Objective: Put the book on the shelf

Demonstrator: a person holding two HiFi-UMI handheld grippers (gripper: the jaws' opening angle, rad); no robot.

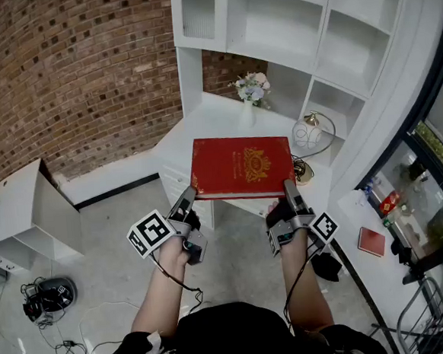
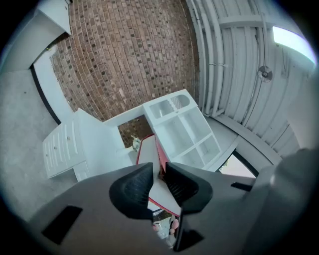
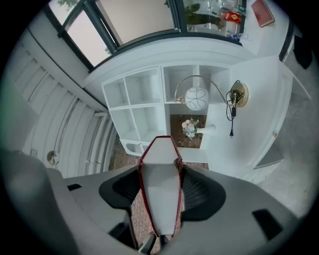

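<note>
Clamping the red, gold-crested book at its near corners are left gripper and right gripper.

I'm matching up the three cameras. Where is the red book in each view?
Head view: red book at centre, cover up.
Left gripper view: red book low centre, edge-on between the jaws.
Right gripper view: red book low centre, page edge between the jaws.
Shared landmark: flower vase, seen in all three.

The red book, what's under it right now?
The white desk top shows past the red book, held by the left gripper and right gripper; the patch of desk directly beneath is covered.
</note>
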